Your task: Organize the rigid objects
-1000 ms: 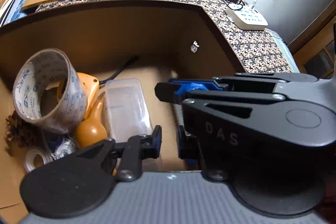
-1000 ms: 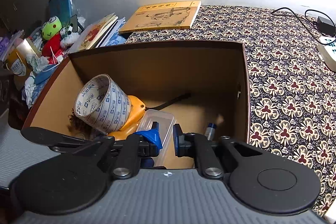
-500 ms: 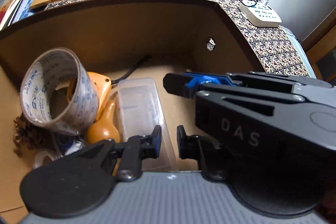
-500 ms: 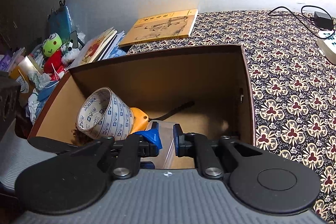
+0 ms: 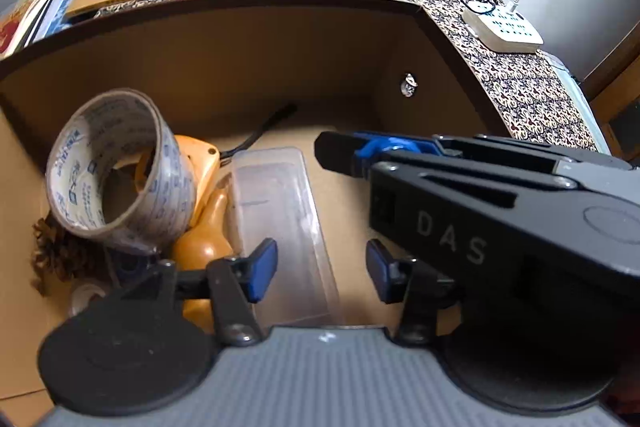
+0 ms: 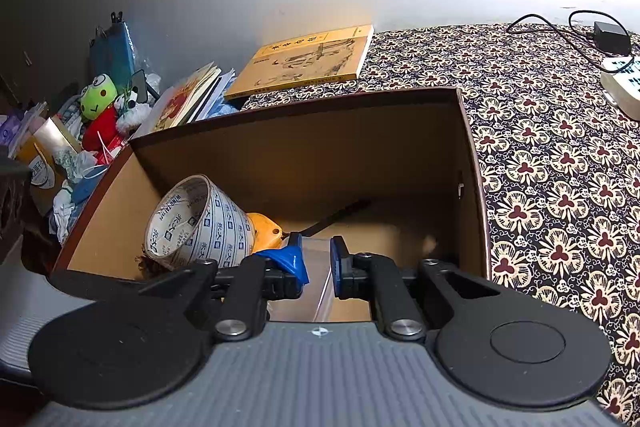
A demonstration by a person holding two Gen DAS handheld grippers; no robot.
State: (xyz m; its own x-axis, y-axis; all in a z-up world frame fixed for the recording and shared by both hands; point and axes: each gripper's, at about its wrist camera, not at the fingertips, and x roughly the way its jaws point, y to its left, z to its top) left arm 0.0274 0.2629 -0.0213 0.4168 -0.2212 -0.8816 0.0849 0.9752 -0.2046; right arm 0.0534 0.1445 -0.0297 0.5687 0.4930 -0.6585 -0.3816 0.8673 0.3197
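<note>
**Left claw spread above the clear case in the box**

Since the earlier frame my left claw (image 5: 322, 269) has gone from a narrow gap to a wide one, and its camera has closed in on the clear plastic case (image 5: 280, 227); my right claw (image 6: 316, 263), seen in the left view as a black body with blue pads (image 5: 384, 147), has slid from the middle of the box toward its right wall. Neither claw holds anything: the left stands wide, the right has only a narrow gap between its pads, with nothing gripped.

The cardboard box (image 5: 240, 67) sits at the near edge of the patterned desk (image 6: 560, 163). The case lies flat on the box floor, long axis running front to back, its left side touching the orange tool (image 5: 204, 187). A large tape roll (image 5: 116, 163) rests tilted on that tool against the left wall of the box, and smaller rolls (image 5: 86, 297) lie near the front left corner.

Handling, as I judge it: the case looks light, stiff and thin-walled, with a smooth surface that may slip under rubber pads. I would take it across its short width near mid-length, pads on the two long side walls, squeezing gently to avoid cracking or flexing the lid. The left wall is crowded by the tool, so finger clearance there is the main risk.
</note>
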